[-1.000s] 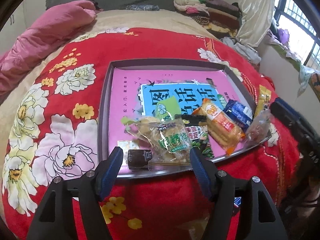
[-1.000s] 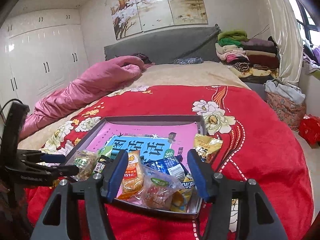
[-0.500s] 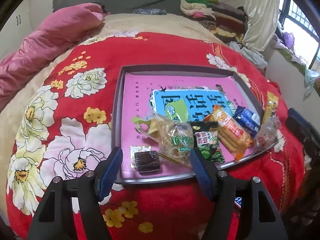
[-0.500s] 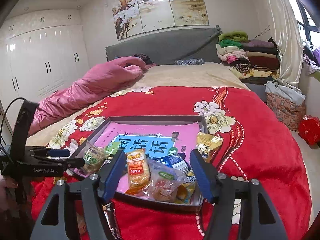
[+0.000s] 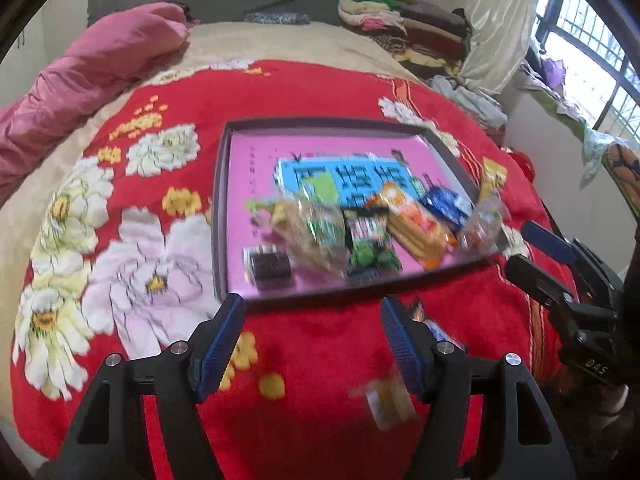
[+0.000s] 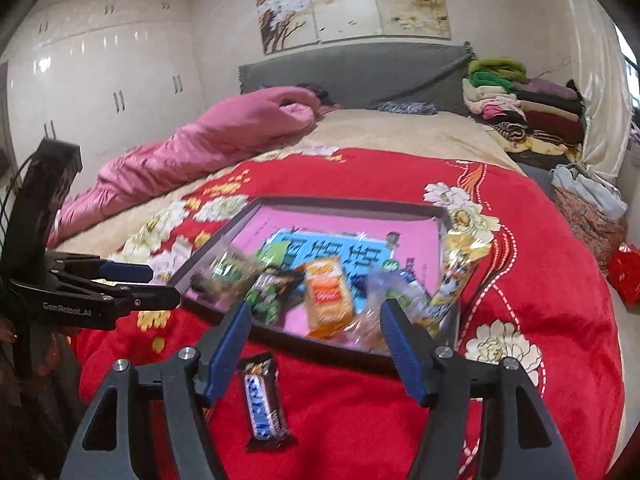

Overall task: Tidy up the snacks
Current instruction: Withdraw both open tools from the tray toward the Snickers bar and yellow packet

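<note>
Your left tool & right tool hang open, empty, over the bed. Snickers bar lies outside snack tray.

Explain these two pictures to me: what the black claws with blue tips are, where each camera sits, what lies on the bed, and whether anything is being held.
There is no robot here. A person holds a two-finger hand tool in each hand, and each tool carries a wide-angle camera that looks forward along its fingers.

One picture is from the left gripper, the other from the right gripper. Each also shows the other tool at its edge.

On the red flowered blanket lies a shallow tray with a pink and blue bottom. Snack packets are heaped at its near edge, among them an orange packet and a green packet. A chocolate bar lies on the blanket outside the tray, between the right tool's fingers.

Both tools are open. Neither holds anything.
</note>
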Demonstrator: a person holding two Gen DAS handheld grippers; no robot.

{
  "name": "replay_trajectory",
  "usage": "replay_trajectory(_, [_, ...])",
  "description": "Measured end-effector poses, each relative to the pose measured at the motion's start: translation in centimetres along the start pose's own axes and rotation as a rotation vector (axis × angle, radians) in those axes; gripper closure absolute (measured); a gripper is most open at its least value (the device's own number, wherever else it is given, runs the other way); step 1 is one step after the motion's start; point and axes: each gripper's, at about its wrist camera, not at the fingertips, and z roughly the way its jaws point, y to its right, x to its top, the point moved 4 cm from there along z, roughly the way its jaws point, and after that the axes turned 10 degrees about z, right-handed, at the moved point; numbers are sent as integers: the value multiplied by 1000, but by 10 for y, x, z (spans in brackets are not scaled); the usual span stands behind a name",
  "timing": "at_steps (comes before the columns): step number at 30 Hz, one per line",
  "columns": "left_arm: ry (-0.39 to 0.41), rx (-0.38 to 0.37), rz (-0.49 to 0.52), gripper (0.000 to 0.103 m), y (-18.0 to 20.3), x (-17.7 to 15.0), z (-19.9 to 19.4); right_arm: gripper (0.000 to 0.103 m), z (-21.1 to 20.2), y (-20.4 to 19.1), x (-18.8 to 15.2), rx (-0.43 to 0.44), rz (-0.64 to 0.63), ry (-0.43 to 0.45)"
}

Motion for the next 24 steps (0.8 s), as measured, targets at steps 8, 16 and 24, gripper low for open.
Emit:
replay_trajectory(8, [-94,-47,30,31,21,-39,9,36,-4,-13,-16,-6,-55,-52])
replay_trajectory(16, [-145,-81,68,31,50,-59,23,36,-4,-18,-29,-9,-84,-100])
replay_trajectory(24, [-170,-111,55,38,57,-68,39,36,11,-20,-39,-17,-128,-150])
